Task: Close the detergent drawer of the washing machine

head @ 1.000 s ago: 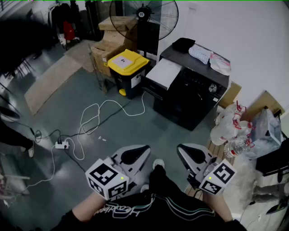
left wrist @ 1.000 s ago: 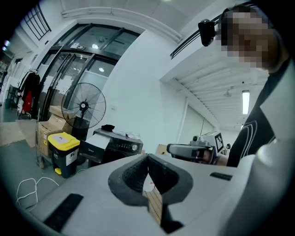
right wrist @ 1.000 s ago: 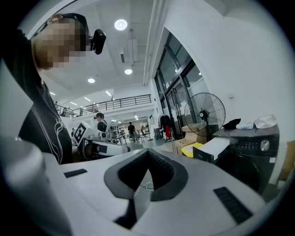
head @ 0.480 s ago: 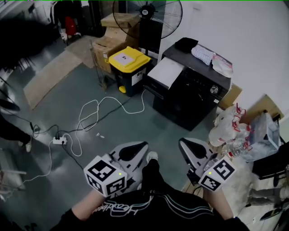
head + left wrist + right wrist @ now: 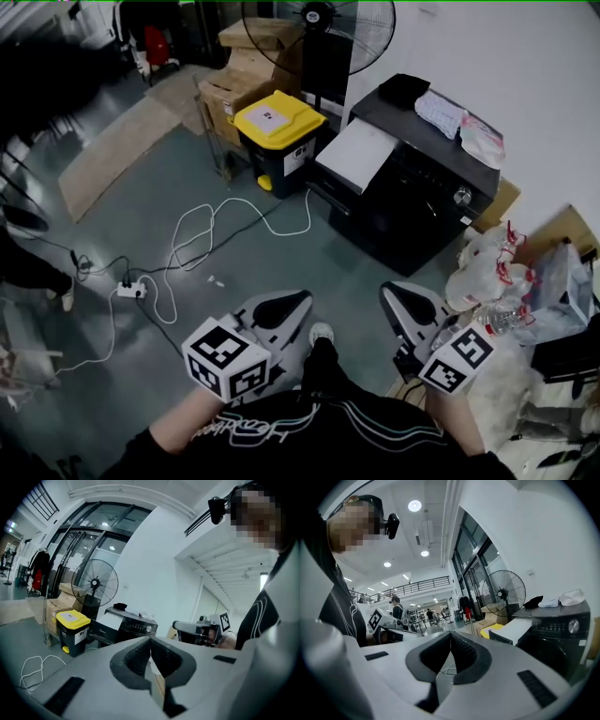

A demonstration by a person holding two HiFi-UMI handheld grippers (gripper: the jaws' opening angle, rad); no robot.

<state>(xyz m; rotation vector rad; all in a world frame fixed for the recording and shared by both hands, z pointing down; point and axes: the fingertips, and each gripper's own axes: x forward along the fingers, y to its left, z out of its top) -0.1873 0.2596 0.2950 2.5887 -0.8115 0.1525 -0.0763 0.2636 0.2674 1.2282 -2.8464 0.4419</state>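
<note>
A black washing machine (image 5: pixel 417 202) stands against the white wall, a few steps ahead of me. Its detergent drawer (image 5: pixel 357 155) sticks out at the upper left, showing a white top. Low in the head view, both grippers are held close to my body, far from the machine. The left gripper (image 5: pixel 289 307) is shut with nothing in it, and so is the right gripper (image 5: pixel 397 302). The left gripper view shows the machine (image 5: pixel 136 627) and drawer (image 5: pixel 110 614) beyond its touching jaws. In the right gripper view the machine (image 5: pixel 562 637) and drawer (image 5: pixel 513 629) lie to the right.
A yellow-lidded bin (image 5: pixel 277 124) stands left of the drawer, with cardboard boxes (image 5: pixel 239 80) and a floor fan (image 5: pixel 319 21) behind it. A white cable and power strip (image 5: pixel 131 291) lie on the floor. Plastic bags (image 5: pixel 487 272) sit right of the machine, and cloths (image 5: pixel 441 108) lie on top.
The head view has shifted a little toward the machine and to the right. Both grippers stay shut and close to my body.
</note>
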